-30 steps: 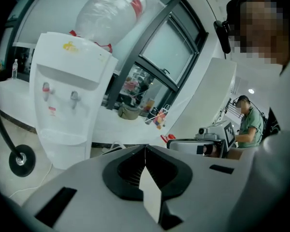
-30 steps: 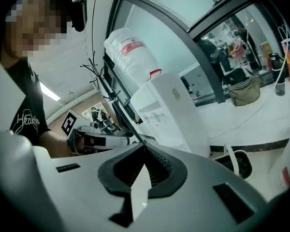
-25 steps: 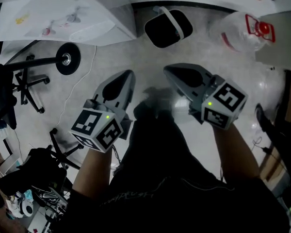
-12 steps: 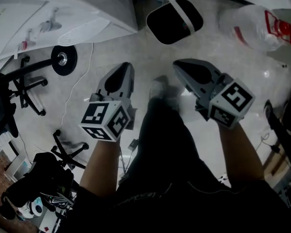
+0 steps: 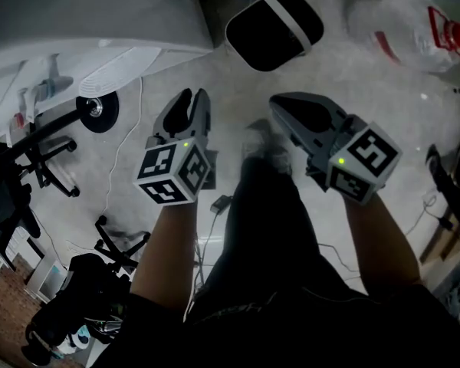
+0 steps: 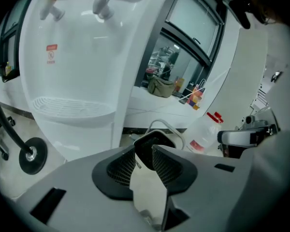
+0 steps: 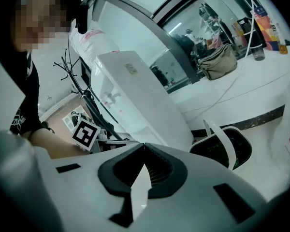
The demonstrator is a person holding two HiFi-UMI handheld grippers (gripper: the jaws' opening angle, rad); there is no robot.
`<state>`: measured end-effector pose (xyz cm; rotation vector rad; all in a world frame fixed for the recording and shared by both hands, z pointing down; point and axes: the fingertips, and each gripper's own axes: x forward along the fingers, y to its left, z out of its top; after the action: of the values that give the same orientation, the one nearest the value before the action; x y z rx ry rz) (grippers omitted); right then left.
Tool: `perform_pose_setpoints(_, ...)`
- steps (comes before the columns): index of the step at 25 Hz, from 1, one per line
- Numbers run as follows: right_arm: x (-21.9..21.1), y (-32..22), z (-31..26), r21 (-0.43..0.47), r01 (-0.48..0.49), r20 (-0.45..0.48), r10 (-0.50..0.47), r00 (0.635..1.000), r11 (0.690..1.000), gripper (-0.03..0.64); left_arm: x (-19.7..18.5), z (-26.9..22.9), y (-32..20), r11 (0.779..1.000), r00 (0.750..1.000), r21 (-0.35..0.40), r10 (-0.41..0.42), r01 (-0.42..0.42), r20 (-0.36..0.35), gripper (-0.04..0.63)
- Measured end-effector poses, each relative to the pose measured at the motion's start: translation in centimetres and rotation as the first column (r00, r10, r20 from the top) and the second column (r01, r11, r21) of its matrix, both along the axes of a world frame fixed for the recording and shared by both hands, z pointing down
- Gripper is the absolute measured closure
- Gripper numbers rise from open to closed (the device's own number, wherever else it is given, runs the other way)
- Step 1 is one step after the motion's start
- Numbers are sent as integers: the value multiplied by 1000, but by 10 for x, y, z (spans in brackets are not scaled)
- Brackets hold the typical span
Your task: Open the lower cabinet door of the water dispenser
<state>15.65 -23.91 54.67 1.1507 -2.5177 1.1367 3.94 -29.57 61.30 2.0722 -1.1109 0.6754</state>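
The left tongs have just been opening and are empty, likely to prepare for the dispenser ahead, to their left. The right tongs are closed on nothing, so they seem spare.

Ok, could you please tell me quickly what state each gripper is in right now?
Left gripper: open, fingers have just been opening, nothing between them.
Right gripper: closed, tips together, holding nothing.

My left gripper and right gripper are grey, with black-and-white marker cubes (green lights glowing); my clothing looks black, I think.
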Motion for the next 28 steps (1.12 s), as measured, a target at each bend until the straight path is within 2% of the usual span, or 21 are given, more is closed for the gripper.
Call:
perform_pose_setpoints(3,0,-7,9,-29,-40,19,40,999,999,604,-4,25,-8,999,1000,-39,-24,25,20,467)
perform_pose_setpoints(8,4,-17,19,-36,-64,20,64,998,997,604,-5,47,-27,999,995,-25,-40,43,91,373)
perform_pose_setpoints(13,6,-20,21,-57,-78,37,80,996,995,604,-12,69,-42,993,982,-52,-94,104,162,307)
perform_pose_setpoints(22,16,-14,33,-80,-103,40,107,993,991,604,-15,93,-64,982,962,-47,-166,180,218,293)
perform_pose_setpoints(28,17,-9,38,-80,-110,36,114,993,991,604,-25,96,-77,956,933,-5,-285,294,220,295)
